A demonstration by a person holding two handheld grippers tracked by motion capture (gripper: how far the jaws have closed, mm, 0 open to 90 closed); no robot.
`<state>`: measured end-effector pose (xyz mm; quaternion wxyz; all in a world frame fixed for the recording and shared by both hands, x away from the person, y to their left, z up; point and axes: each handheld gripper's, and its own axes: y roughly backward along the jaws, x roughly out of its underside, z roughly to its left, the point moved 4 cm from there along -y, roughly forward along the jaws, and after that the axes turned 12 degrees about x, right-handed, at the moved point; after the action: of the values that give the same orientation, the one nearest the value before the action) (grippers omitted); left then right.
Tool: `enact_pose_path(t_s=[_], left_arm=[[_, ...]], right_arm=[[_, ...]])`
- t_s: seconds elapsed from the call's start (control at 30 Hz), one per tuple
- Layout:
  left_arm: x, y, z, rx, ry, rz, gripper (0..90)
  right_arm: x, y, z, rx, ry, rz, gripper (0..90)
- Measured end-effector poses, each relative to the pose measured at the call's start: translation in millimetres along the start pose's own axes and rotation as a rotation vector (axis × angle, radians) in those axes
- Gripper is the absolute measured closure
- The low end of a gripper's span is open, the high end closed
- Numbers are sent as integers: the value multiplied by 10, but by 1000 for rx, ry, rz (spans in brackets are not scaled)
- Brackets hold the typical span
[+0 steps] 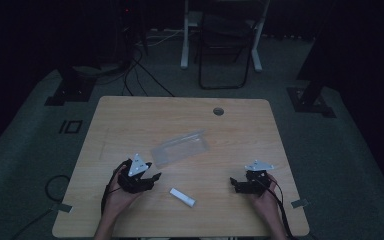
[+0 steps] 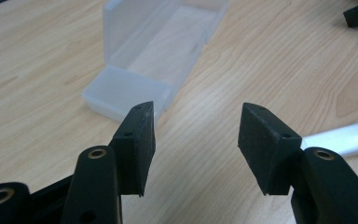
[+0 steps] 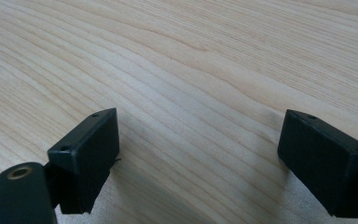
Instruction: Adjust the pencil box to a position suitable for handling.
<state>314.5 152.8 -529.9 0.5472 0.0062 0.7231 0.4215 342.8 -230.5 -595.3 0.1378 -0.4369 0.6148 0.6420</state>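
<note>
**Both grippers held apart over a table with a clear box and a white tube**

The left gripper point(image 2: 196, 140) has its jaws spread wide with nothing between them but bare wood. Just beyond its left jaw lies a clear plastic box point(image 2: 154, 56), open on top, with a frosted flap folded down at its near end. Behind its right jaw the end of a white tube point(image 2: 345, 137) pokes out, lying flat on the table point(image 2: 37, 84). At the top right corner of the left gripper view a black tip of the other gripper shows.

The right gripper point(image 3: 198, 154) also has its jaws wide apart, holding nothing, hanging low over plain wood grain.

From the high view, the left gripper point(image 1: 139, 177) sits near the front left of the table, held in the person's left hand point(image 1: 116, 197), and the right gripper point(image 1: 250, 182) near the front right, in the right hand point(image 1: 266, 197). The white tube point(image 1: 182, 197) lies between them, nearer the left gripper and apart from both. The clear box point(image 1: 181, 147) lies near the middle of the table point(image 1: 130, 120), angled, beyond the left gripper. A round cable hole point(image 1: 218, 111) sits near the far edge. Nothing stands between either gripper and the tube or box.

Beyond the table, on the dark floor, stand a black chair point(image 1: 225, 45), white desk legs point(image 1: 186, 35) and loose cables point(image 1: 140, 70). No writing can be read on anything.
</note>
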Motion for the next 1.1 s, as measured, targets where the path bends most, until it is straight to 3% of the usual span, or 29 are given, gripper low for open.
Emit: enact_pose_path(t_s=[1.1], left_arm=[[-290,5,136,-35,-17,-28,464]], right_arm=[[0,0,-1,0,1,-1,125]])
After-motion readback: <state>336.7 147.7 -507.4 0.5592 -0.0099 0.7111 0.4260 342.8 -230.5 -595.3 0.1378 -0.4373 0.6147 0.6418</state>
